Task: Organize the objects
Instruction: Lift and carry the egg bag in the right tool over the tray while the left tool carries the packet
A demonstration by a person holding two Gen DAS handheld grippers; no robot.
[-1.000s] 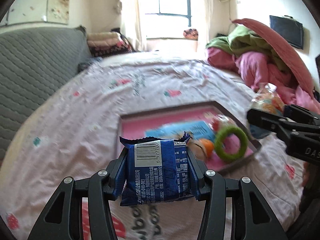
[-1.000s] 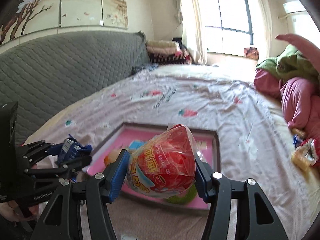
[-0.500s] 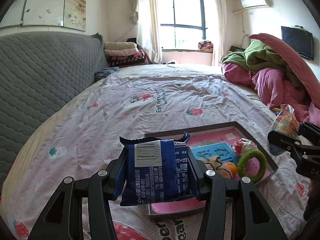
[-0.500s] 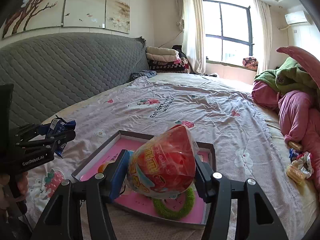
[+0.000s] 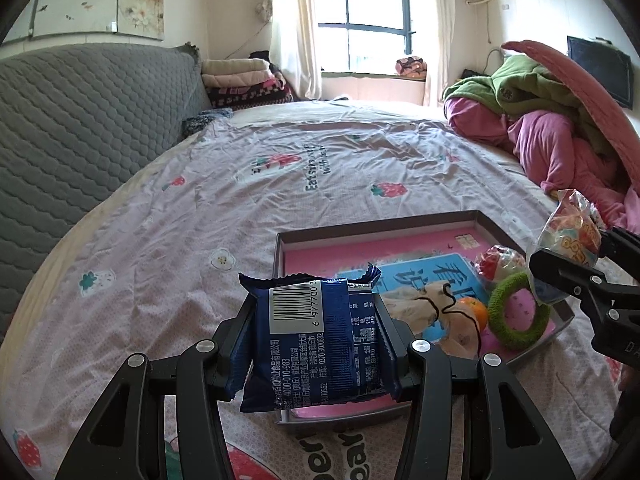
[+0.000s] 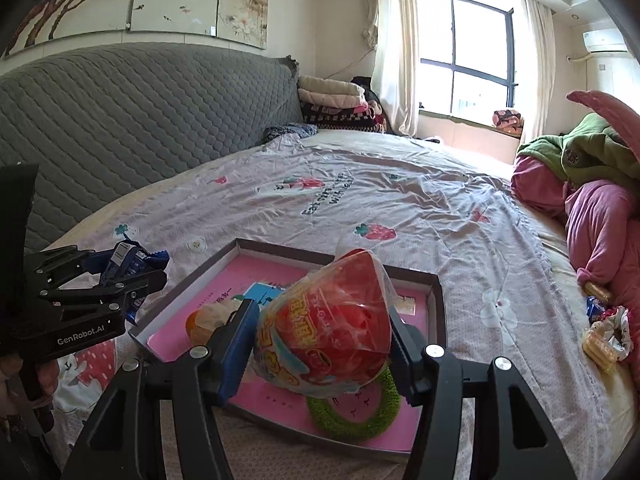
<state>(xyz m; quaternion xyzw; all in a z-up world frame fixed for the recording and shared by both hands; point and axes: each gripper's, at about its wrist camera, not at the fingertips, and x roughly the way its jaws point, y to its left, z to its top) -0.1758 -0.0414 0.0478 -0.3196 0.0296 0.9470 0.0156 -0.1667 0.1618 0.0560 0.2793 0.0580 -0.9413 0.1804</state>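
My left gripper (image 5: 316,344) is shut on a dark blue snack packet (image 5: 316,340) with a barcode, held above the near left corner of a shallow pink-lined tray (image 5: 380,232) on the bed. My right gripper (image 6: 324,344) is shut on a red-and-orange plastic snack bag (image 6: 328,332), held above the tray's (image 6: 336,250) near side. The tray holds a blue card (image 5: 432,276), a green fuzzy ring (image 5: 516,312), an orange ball (image 5: 472,312), a crumpled cloth pouch (image 5: 424,308) and a red-and-white ball (image 5: 500,264). Each gripper shows in the other's view: the left one (image 6: 132,276), the right one (image 5: 568,256).
The tray lies on a pink strawberry-print bedsheet (image 5: 280,184). A grey quilted headboard (image 5: 80,120) runs along the left. Piled pink and green bedding (image 5: 560,128) fills the right. Small snack packets (image 6: 600,340) lie on the sheet at the right edge.
Both grippers have pulled back and risen, each still holding its packet. The tray now sits lower and nearer in both views, and the left view has steadied from a blurred swing.
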